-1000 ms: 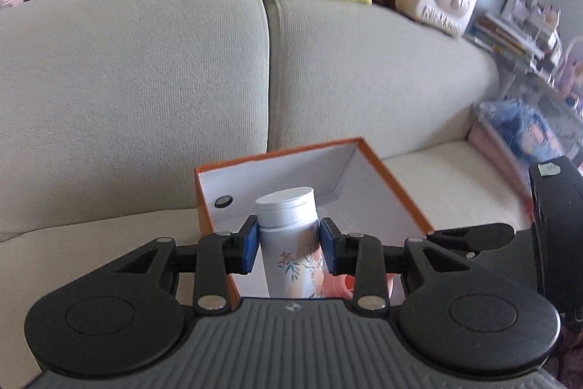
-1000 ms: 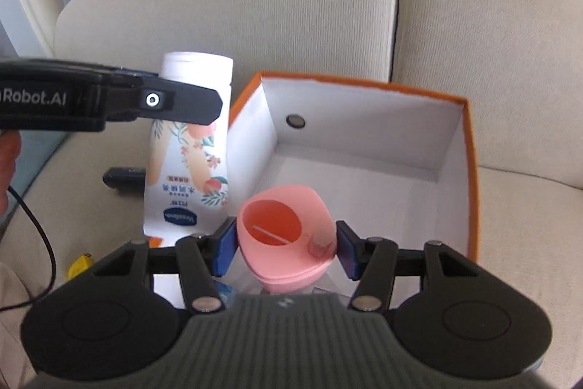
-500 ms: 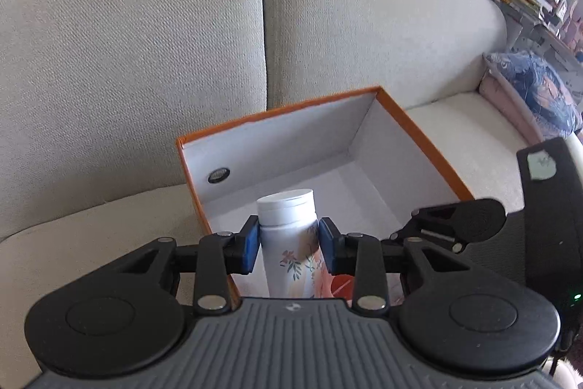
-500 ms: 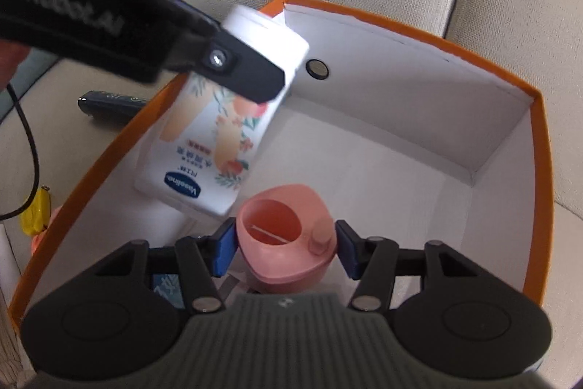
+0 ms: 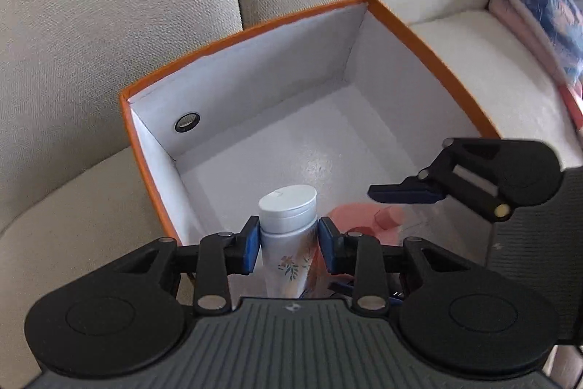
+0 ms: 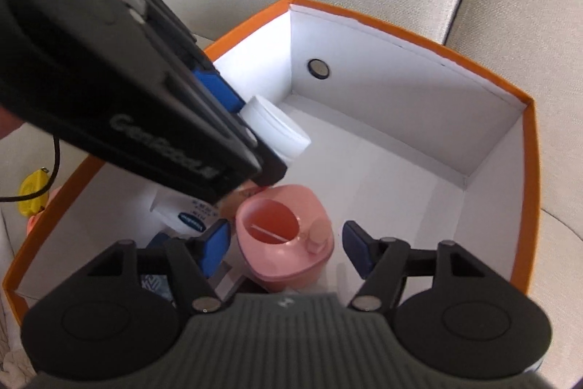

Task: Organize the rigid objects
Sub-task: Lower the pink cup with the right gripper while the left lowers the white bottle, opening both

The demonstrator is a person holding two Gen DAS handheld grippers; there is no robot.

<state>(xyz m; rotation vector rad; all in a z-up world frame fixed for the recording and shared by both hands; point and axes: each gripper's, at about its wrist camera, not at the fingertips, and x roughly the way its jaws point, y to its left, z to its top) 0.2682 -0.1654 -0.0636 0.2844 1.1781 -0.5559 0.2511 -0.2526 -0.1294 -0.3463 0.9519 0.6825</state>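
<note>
**Both items lowered into the orange box; right claw opened around the pink container**

Left gripper (image 5: 289,245): blue pads clamped on the neck of the white bottle (image 5: 288,232), just under its flat cap. Bottle hangs inside the orange box (image 5: 430,39), near the box's left wall and near edge. From the right wrist view it is tilted, cap pointing toward the far wall, base down among the items at the near left corner. Cannot tell whether the base touches the floor of the box; the left gripper hides it. Grip high on the neck probably keeps the fingers clear of the walls while lowering.

Right gripper (image 6: 288,252): fingers spread apart, with a visible gap on each side of the pink container (image 6: 286,239). Container is upright, open mouth up, just right of the bottle. It looks to rest on the box floor, so I judge it set down and freed.

Box sits on the beige sofa (image 5: 109,6) seat, against the backrest. Far half of the box floor is bare.

Outside the box, left: a yellow object (image 6: 32,192) on the seat, kind not clear.

Judgement: placing step nearly done; bottle release remains.
</note>
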